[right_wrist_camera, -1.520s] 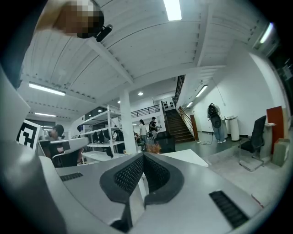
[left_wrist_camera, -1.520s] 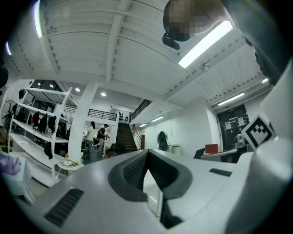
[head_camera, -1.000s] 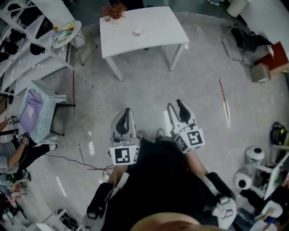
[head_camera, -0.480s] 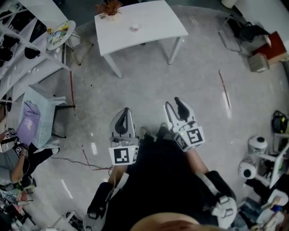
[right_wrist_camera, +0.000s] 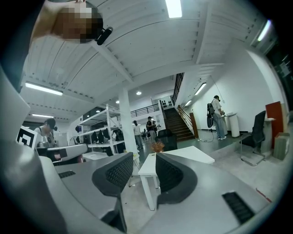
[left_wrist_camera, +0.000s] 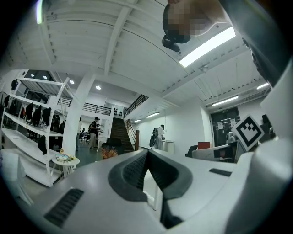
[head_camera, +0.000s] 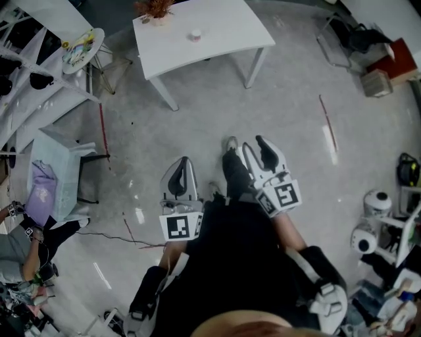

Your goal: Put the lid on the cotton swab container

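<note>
Floor [head_camera: 276, 105], grey and glossy, fills most of the head view, with light streaks shining off it. At the top of the frame stands the white surface [head_camera: 223, 39], four-legged and seen from above. A small rust-coloured plant [head_camera: 152, 8] sits at its upper-left corner. And there's the cotton swab container [head_camera: 195, 34], a tiny pale thing near the surface's far edge, just right of the plant. It's too small to tell whether its lid is on.

Down at centre frame, well apart from that surface, both grippers point towards it. The left gripper [head_camera: 183, 163] has its jaws clenched on each other, pads meeting in its own view. The right gripper [head_camera: 254, 145] is released, jaws spread, and in its own view only the distant surface shows in the gap. A shoe [head_camera: 231, 145] of the person pokes out just left of the right gripper.

Around the room now. Upper left, white shelving [head_camera: 26, 72] carries dark items, with a round side table [head_camera: 82, 47] beside it. A thin red rod [head_camera: 327, 124] lies on the floor right of centre, and another [head_camera: 102, 128] at the left. A black chair [head_camera: 352, 38] and boxes [head_camera: 388, 69] sit upper right. At the lower-left edge a seated person [head_camera: 23, 247] shows. The gripper views show a staircase [right_wrist_camera: 176, 122], a white column and standing people far back.
</note>
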A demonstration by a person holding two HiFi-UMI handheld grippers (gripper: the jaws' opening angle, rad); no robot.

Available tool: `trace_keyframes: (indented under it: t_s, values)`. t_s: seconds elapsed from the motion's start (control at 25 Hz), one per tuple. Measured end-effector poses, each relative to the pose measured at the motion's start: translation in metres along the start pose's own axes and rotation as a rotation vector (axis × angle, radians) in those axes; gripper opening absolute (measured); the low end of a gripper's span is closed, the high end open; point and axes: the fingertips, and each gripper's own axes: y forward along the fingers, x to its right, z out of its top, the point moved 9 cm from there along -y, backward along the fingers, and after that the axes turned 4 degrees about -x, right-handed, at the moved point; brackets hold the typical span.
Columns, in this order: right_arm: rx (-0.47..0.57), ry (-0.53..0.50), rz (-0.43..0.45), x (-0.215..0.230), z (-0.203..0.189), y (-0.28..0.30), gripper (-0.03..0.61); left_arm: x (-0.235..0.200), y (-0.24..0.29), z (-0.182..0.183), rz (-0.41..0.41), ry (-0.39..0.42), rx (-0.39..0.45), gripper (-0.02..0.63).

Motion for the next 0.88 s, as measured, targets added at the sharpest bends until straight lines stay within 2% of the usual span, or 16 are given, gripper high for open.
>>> trace_keyframes:
  t_s: [0.16, 0.28, 0.6, 0.88]
  values:
    - [-0.062, 0.001, 0.006, 0.012, -0.004, 0.022, 0.140, -0.007, 0.017, -0.002, 0.015, -0.003, -0.012, 0.004]
    - [-0.066, -0.001, 0.019, 0.029, 0.004, 0.054, 0.140, -0.017, 0.048, 0.001, 0.020, 0.006, -0.023, 0.004]
    - [-0.037, -0.018, 0.073, 0.091, 0.031, 0.146, 0.140, -0.043, 0.154, 0.010, 0.060, 0.015, -0.035, 0.003]
    - [-0.085, -0.025, 0.102, 0.153, 0.046, 0.212, 0.140, -0.047, 0.238, 0.018, 0.087, 0.036, -0.052, 0.005]
